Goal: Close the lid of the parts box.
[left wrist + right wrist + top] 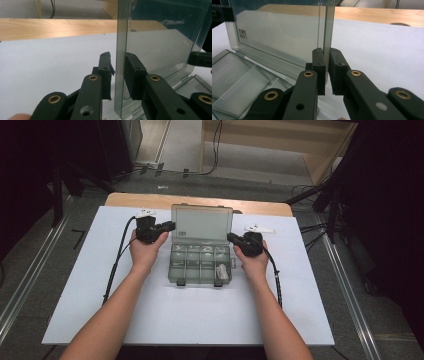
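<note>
A smoky clear plastic compartment box [200, 265] sits mid-table with its lid [202, 224] raised upright at the back. My left gripper [172, 225] reaches in from the left and is shut on the lid's left edge. In the left gripper view the jaws [118, 56] straddle the lid's rim [160, 47]. My right gripper [230, 237] is shut on the lid's right edge. In the right gripper view the jaws [327, 51] pinch the lid [279, 32] above the box's base [237, 75].
A small white item [222, 270] lies in the box's front right compartment. The box rests on a white sheet [150, 310] over a wooden table [150, 200]. Cables trail from both grippers. Dark stands and floor surround the table.
</note>
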A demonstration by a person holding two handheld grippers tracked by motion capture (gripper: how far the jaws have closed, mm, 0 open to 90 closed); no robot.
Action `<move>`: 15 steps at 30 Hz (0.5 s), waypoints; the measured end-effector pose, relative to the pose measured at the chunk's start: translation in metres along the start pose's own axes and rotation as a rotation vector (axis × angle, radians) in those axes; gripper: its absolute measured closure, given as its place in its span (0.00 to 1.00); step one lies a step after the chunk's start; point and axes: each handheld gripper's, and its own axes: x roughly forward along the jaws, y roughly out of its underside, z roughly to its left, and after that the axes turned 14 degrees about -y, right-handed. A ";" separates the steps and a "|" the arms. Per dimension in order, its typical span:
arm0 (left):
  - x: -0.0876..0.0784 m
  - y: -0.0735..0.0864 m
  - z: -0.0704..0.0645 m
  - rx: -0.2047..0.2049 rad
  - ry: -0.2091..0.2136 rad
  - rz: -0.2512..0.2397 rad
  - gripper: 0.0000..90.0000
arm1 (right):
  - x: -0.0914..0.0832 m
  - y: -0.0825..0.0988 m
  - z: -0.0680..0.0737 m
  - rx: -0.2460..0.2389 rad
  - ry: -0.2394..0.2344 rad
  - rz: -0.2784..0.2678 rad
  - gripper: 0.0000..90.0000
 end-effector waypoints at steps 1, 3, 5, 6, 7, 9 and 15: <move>0.000 -0.001 -0.001 0.002 0.004 -0.003 0.85 | 0.000 0.000 0.000 -0.007 0.000 0.001 0.92; 0.000 0.000 -0.002 0.010 -0.001 -0.007 0.89 | 0.000 0.000 0.000 -0.010 0.001 0.001 0.92; -0.001 0.002 -0.001 0.006 0.011 -0.027 0.91 | 0.000 0.000 0.000 0.004 0.004 0.003 0.91; -0.002 0.003 -0.001 0.008 0.008 -0.035 0.92 | -0.001 -0.001 0.000 0.006 0.000 0.003 0.90; -0.003 0.004 -0.001 0.014 0.010 -0.040 0.92 | -0.001 -0.001 -0.001 0.009 -0.003 0.001 0.88; -0.004 0.005 -0.003 0.026 -0.003 -0.048 0.93 | -0.002 -0.003 -0.001 0.017 0.007 -0.027 0.81; -0.006 0.006 -0.004 0.031 -0.002 -0.061 0.93 | -0.007 -0.023 -0.004 0.029 0.007 -0.070 0.80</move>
